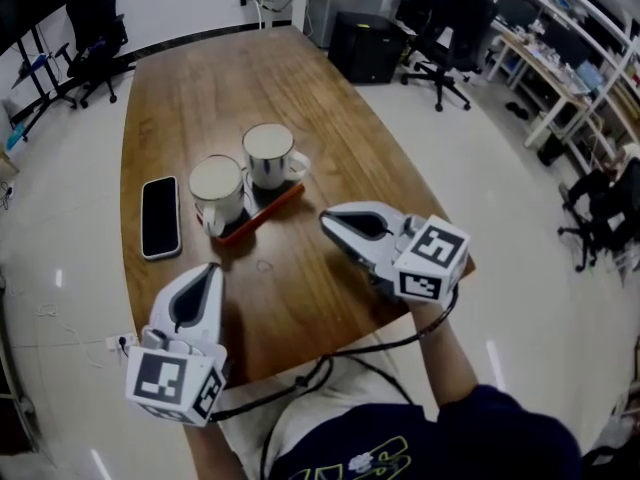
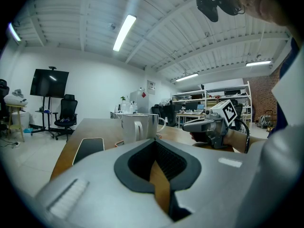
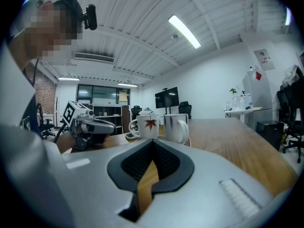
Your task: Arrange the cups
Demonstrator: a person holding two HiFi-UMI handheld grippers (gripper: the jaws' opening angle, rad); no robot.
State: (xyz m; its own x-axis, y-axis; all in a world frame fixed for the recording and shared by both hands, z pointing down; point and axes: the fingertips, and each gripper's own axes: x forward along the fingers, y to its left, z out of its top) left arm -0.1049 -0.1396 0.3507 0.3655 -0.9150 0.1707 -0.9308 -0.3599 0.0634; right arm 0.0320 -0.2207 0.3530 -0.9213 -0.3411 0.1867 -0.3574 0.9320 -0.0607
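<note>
Leaf-print mug [image 3: 147,126] and a second white mug [image 3: 175,127] are standing side by side, practically touching, on a small orange tray [image 1: 262,218] approx. mid-width of the long wooden table [image 1: 200,88]. From the head view, the leaf one is sitting nearer the person and to the left, w/ the other just behind it to the right. A black smartphone [image 1: 160,216] is lying flat left of the tray, near the table's edge, not touching it.

L gripper [image 1: 208,271] is hovering at the near table edge, nose pointing toward the tray but well short of it. Its jaws are pressing together w/ nothing in them. R gripper [image 1: 330,223] is hanging over the wood right of the tray, close to its corner and aiming at the mugs. Its jaws are likewise closing on nothing, pads meeting. Office chairs and shelving are standing around the room's edges.
</note>
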